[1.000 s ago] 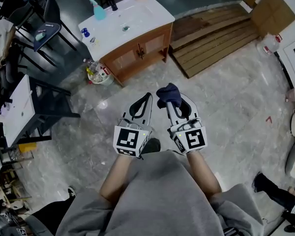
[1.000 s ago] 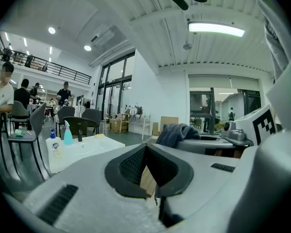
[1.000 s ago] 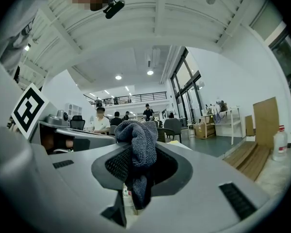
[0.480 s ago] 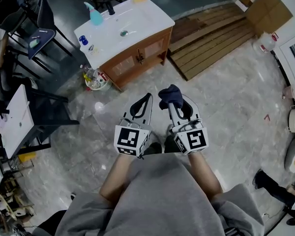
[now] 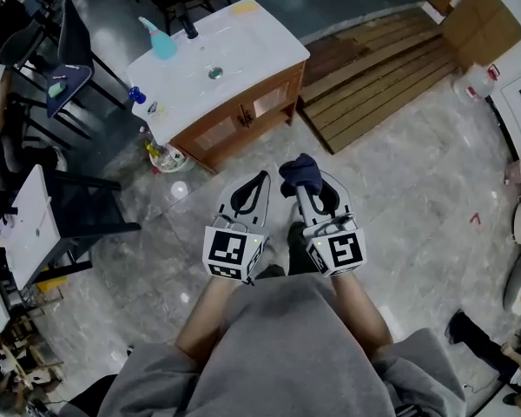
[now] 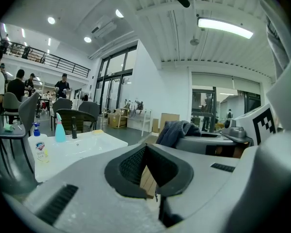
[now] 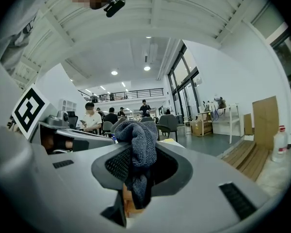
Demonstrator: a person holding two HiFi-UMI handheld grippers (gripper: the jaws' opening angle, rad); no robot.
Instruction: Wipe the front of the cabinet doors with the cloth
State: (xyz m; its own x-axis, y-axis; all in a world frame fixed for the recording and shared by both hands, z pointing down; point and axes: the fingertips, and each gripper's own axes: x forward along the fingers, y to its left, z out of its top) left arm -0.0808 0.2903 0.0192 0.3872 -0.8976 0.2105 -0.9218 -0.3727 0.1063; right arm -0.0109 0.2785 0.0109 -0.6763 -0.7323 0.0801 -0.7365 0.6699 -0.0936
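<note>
Dark blue cloth [image 5: 300, 170] clamped in right tongs [image 5: 301, 188], left tongs [image 5: 261, 176] closed on nothing, wooden cabinet [image 5: 243, 115] ahead

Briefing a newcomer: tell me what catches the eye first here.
The dark blue cloth bunched in the right tongs, held before the person. Ahead stands the wooden sink cabinet with its white top; the left tongs are shut and empty.

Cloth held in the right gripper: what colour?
Dark blue-grey knitted cloth; shows best in the right gripper view.
</note>
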